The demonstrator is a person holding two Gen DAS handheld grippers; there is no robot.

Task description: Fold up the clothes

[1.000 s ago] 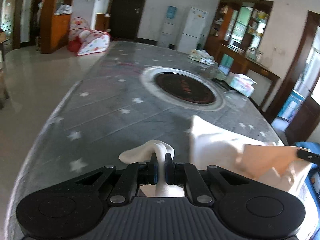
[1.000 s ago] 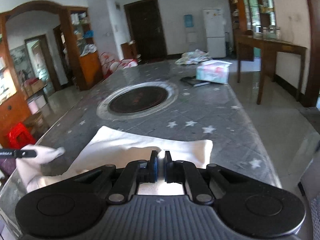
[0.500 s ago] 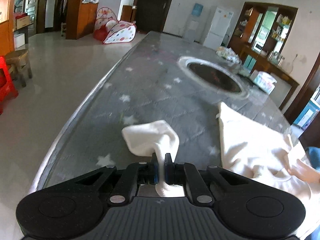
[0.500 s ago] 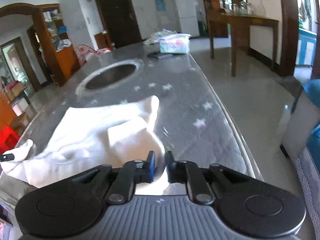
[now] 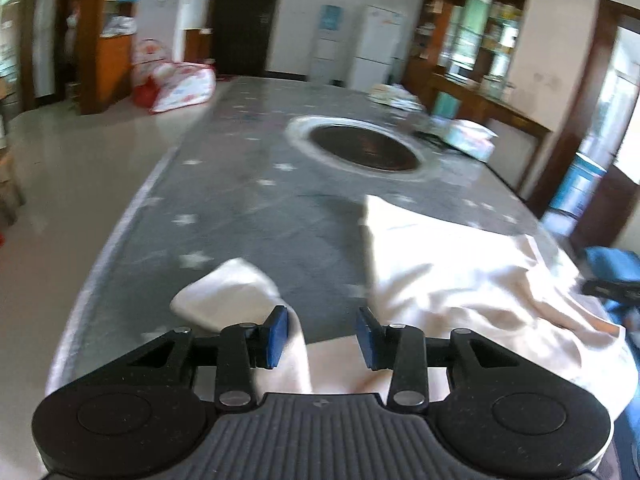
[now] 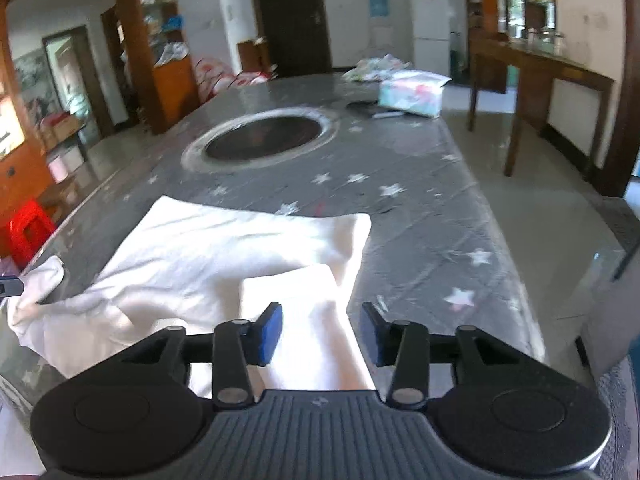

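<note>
A cream-white garment (image 5: 452, 276) lies spread on the near end of a grey star-patterned table (image 5: 248, 200). In the left wrist view one sleeve (image 5: 232, 296) lies folded just ahead of my left gripper (image 5: 322, 334), which is open, its left pad touching the cloth. In the right wrist view the garment (image 6: 208, 248) fills the near left, and its other sleeve (image 6: 304, 300) lies folded inward on the body, running back between the spread fingers of my open right gripper (image 6: 320, 330).
A round dark hotplate (image 6: 262, 138) with a pale rim sits in the table's middle. A tissue pack (image 6: 412, 94) and a dark flat object (image 6: 362, 105) lie at the far right. Wooden cabinets, a side table (image 6: 536, 68) and a red stool (image 6: 28, 232) surround it.
Both grippers have opened and let go of the sleeves they held. The sleeves now rest on the table and on the garment's body, and both cameras have drawn back slightly.
</note>
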